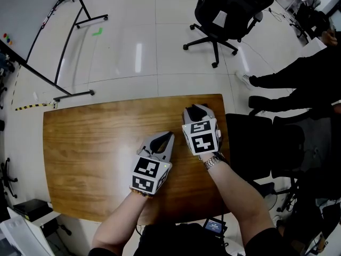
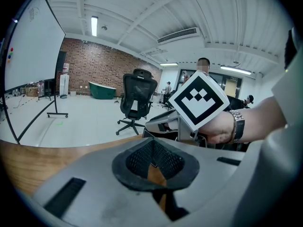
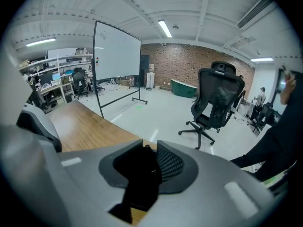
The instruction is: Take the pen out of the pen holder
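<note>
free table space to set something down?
Table: bare wood from its left edge across to the left gripper. Crowded at the right end, where the right gripper, closed on a dark object, sits beside the left.

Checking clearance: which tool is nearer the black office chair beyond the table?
Right. The right tool is at the table's far edge toward the chair; the left tool sits farther back.

- Left hand-held gripper (image 1: 167, 138): grey shell, black mesh-textured pads, black-and-white marker cube (image 1: 149, 175).
- Right hand-held gripper (image 1: 197, 109): identical build.
- Right wrist: metal-link wristwatch (image 1: 213, 162).
</note>
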The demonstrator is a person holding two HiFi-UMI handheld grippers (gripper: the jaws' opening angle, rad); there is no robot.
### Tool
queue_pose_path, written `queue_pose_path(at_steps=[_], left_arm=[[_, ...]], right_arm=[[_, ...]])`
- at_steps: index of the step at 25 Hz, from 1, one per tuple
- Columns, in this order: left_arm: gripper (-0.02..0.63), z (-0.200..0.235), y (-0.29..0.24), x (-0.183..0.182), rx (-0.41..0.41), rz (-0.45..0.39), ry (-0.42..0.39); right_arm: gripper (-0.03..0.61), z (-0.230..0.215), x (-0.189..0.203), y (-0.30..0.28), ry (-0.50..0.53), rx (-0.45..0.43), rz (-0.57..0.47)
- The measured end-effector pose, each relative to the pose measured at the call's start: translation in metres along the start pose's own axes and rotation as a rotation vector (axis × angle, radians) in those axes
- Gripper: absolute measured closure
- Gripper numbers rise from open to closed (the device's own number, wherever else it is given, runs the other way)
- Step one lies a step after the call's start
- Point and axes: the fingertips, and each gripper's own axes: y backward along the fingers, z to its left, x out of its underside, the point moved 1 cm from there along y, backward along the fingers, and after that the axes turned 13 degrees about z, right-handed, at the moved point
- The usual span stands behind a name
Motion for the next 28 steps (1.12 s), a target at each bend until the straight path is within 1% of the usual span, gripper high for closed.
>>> queue_pose_path(at_steps=[4,13,28], left_arm=[[0.609,0.000,0.000,0.000,-0.003,0.001,0.001],[0.609,-0.003,0.003,-0.003,-0.004,-0.005,-0.004],[0.609,-0.026,0.026,-0.025,-0.005,-0.045,-0.047]], right_arm=[[0.518,-0.001,0.000,-0.001,0.013,0.010,0.017],[0.522,-0.007,0.003,0.010,-0.004,0.023,-0.005],[0.522,-0.014,-0.003,0.065,-0.016,0.045,-0.089]])
